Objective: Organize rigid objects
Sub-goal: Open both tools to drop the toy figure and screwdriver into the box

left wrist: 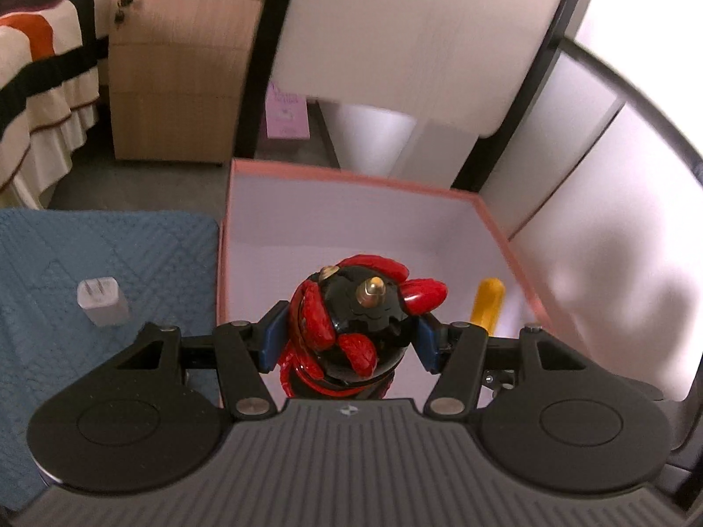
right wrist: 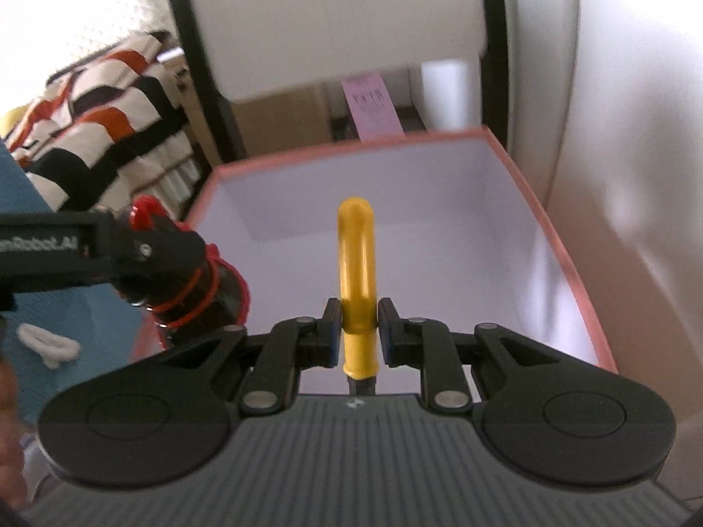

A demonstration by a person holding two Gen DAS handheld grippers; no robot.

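Note:
My left gripper (left wrist: 347, 342) is shut on a red and black figurine (left wrist: 356, 325) and holds it over the near left part of an open pink-rimmed box (left wrist: 351, 175) with a white inside. My right gripper (right wrist: 358, 329) is shut on a yellow-handled tool (right wrist: 356, 272) and holds it over the same box (right wrist: 567, 259). The yellow handle (left wrist: 487, 301) shows to the right of the figurine in the left wrist view. The left gripper with the figurine (right wrist: 206, 294) shows at the left of the right wrist view.
A white charger plug (left wrist: 102, 302) lies on a blue quilted mat (left wrist: 132, 254) left of the box. A white cord (right wrist: 48, 344) lies on the mat. A wooden cabinet (left wrist: 175, 70), a striped bedspread (left wrist: 39, 66) and white panels (left wrist: 417, 30) stand behind.

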